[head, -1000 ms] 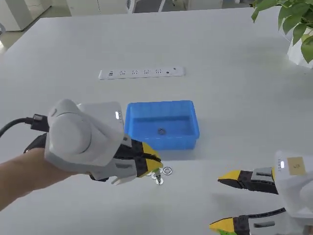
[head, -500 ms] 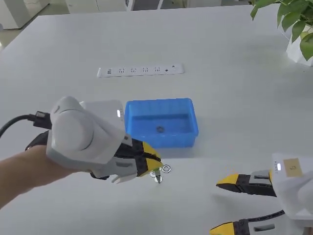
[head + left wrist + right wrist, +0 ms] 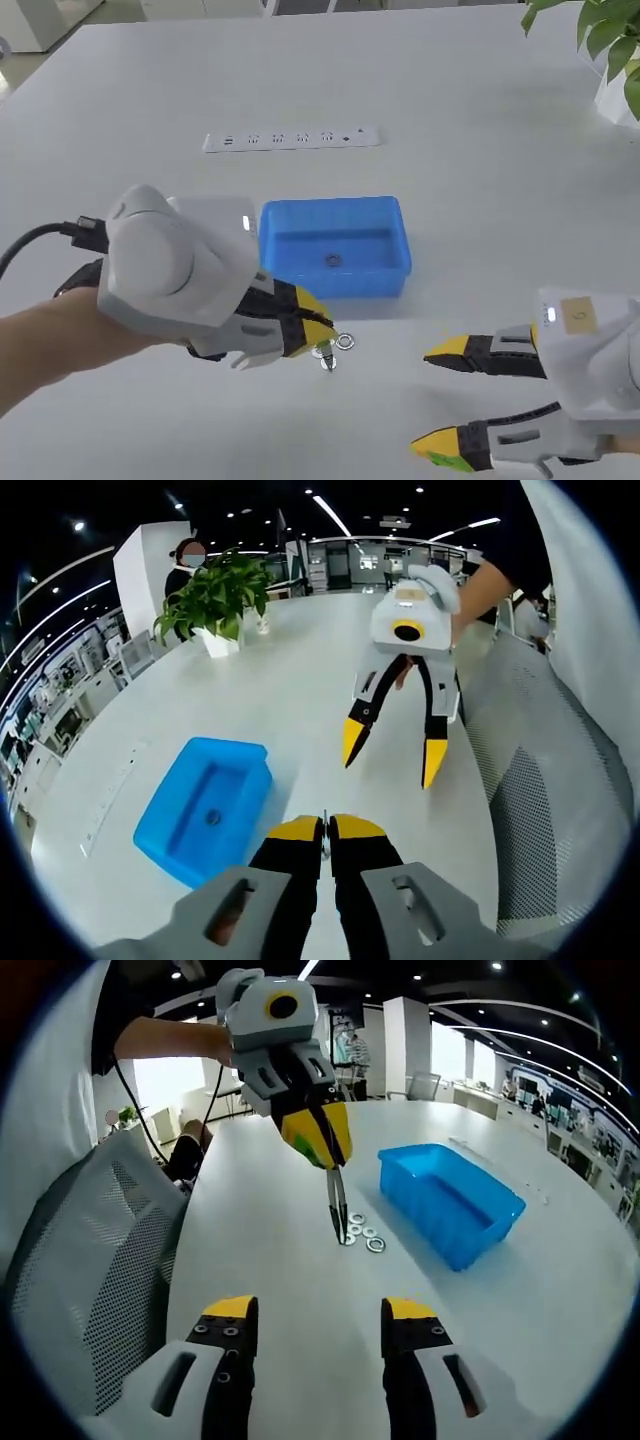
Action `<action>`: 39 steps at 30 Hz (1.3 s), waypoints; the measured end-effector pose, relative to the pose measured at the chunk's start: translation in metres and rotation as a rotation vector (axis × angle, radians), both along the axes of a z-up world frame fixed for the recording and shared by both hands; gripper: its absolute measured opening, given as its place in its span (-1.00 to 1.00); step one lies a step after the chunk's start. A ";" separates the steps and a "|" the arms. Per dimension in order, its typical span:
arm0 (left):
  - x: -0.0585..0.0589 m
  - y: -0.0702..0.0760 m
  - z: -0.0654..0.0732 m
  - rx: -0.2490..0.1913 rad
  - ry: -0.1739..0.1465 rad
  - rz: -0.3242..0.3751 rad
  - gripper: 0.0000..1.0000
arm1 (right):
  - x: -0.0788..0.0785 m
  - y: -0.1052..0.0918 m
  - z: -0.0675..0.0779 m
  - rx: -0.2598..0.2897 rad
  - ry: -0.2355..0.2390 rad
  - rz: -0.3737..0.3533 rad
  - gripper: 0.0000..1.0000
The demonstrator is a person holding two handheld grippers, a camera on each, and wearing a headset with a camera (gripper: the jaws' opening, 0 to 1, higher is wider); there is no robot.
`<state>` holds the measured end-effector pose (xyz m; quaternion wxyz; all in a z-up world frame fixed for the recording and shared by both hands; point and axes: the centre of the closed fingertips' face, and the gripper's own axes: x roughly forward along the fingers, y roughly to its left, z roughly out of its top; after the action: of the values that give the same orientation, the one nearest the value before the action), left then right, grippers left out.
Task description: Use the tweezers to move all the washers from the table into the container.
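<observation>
While the left gripper clamps the tweezers, their tips sit at the washers lying on the desk toward its near edge, just beside the blue container; the right gripper hovers released. Thin, hard, slippery and light, each washer likely wants pinching across its rim, one tip through the hole

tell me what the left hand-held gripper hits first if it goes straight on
The left hand-held gripper aims its tweezers down at the washers on the table, so probably those first; contact is unclear.
</observation>
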<state>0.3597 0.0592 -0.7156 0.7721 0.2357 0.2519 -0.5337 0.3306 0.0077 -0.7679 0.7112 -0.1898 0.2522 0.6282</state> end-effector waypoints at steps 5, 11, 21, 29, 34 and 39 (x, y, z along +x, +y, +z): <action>0.003 -0.003 0.000 -0.002 0.007 -0.007 -0.87 | 0.010 0.027 0.008 0.027 -0.023 0.041 0.00; 0.005 -0.003 0.000 -0.003 0.010 -0.014 -0.87 | 0.018 0.053 0.010 0.030 -0.041 0.093 -0.14; 0.005 -0.005 0.000 -0.013 0.021 -0.026 -0.87 | 0.028 0.077 0.003 -0.008 -0.059 0.175 -0.37; 0.004 -0.009 -0.001 -0.012 0.023 -0.042 -0.87 | 0.031 0.082 0.002 -0.030 -0.051 0.236 -0.68; 0.004 -0.011 -0.001 -0.007 0.021 -0.054 -0.87 | 0.025 0.082 -0.003 -0.069 -0.058 0.286 -0.77; 0.004 -0.012 -0.001 -0.002 0.016 -0.062 -0.87 | 0.025 0.082 -0.005 -0.078 -0.049 0.292 -0.79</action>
<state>0.3642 0.0471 -0.7169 0.7536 0.2384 0.2500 -0.5592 0.3559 0.0892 -0.7731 0.6101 -0.2673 0.2289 0.7098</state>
